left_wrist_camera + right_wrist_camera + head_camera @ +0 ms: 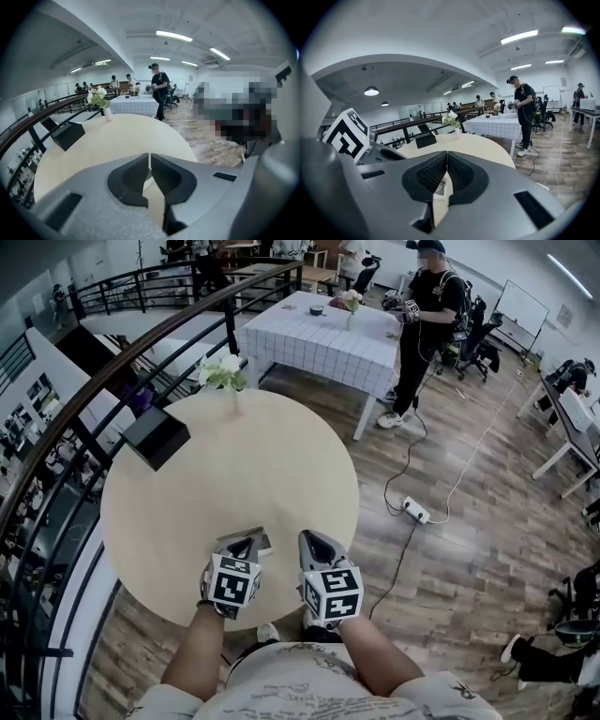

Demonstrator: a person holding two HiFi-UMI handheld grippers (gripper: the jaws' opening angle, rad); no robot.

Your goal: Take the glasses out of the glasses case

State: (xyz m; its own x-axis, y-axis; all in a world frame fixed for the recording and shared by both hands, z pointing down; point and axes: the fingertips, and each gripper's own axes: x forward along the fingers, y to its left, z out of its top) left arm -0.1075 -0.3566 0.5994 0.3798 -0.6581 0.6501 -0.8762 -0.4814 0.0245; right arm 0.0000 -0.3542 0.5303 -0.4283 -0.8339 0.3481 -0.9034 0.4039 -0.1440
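The left tool (246,545) and right tool (311,542) are closed, empty. Unstarted, I judge: next, open one toward the presumed glasses case (265,541).

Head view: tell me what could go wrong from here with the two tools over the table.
1. The left tool and the right tool are both shut. Pressing down like that could shove the small flat item instead of gripping it.
2. That item lies on the near part of the round table, so a shove toward the person might slide it off.
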